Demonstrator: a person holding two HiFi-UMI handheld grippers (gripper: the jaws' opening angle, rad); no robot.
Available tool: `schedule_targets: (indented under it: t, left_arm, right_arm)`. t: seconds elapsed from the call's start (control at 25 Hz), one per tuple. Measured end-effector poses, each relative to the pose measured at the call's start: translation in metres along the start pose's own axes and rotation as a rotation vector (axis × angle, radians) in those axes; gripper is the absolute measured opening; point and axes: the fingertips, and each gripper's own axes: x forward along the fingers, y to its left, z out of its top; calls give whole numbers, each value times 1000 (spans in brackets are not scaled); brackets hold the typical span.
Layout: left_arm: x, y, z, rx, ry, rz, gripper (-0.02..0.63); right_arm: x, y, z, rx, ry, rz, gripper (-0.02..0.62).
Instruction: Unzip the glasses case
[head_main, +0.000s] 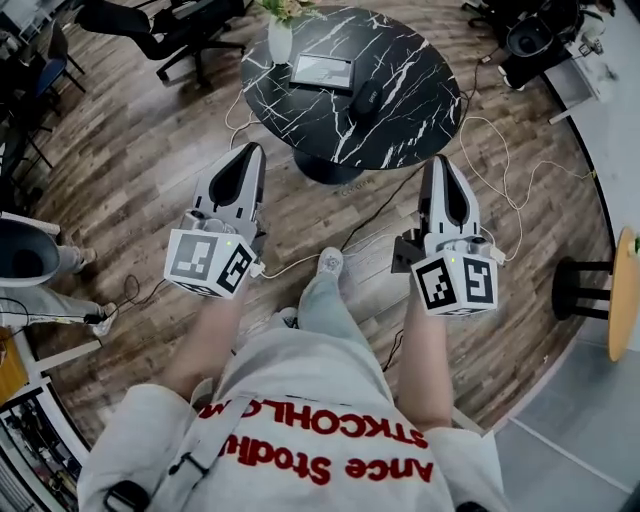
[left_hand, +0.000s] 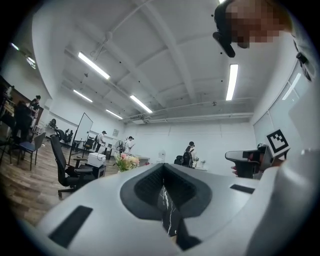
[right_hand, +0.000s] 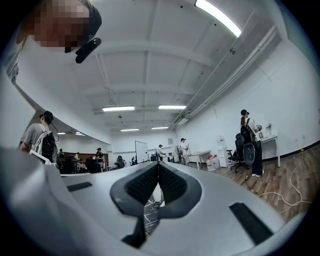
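Blending into the black marbled table (head_main: 400, 100), the glasses case (head_main: 367, 98) is seen only as a dark oval beside a flat grey tablet (head_main: 322, 70); its zip cannot be made out. The left gripper (head_main: 248, 150) and right gripper (head_main: 441, 160) are held with jaws pressed together, empty, over wood floor (head_main: 130, 150) short of the table's near rim. White cables (head_main: 497, 187) are strewn beside the table.

Red lettering on a grey sweatshirt (head_main: 285, 385), partly creased, roughly "STKCOHL" above "Ance Stodh"
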Motion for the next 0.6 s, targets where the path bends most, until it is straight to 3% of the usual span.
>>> schedule_targets:
  t: [0.44, 0.48, 0.52, 0.56, 0.6]
  left_arm:
    - [140, 16, -2, 31, -17, 80, 9]
    - [149, 17, -2, 30, -20, 84, 10]
    - [157, 19, -3, 32, -23, 95, 12]
    - [164, 22, -4, 38, -22, 109, 36]
    - [171, 24, -6, 48, -19, 123, 106]
  right_arm:
    - [128, -79, 2, -60, 33, 129, 18]
    - [136, -82, 0, -77, 39, 144, 45]
    - [145, -86, -2, -89, 49, 157, 138]
    - [153, -89, -5, -96, 59, 166, 199]
    - [160, -94, -7, -99, 66, 166, 229]
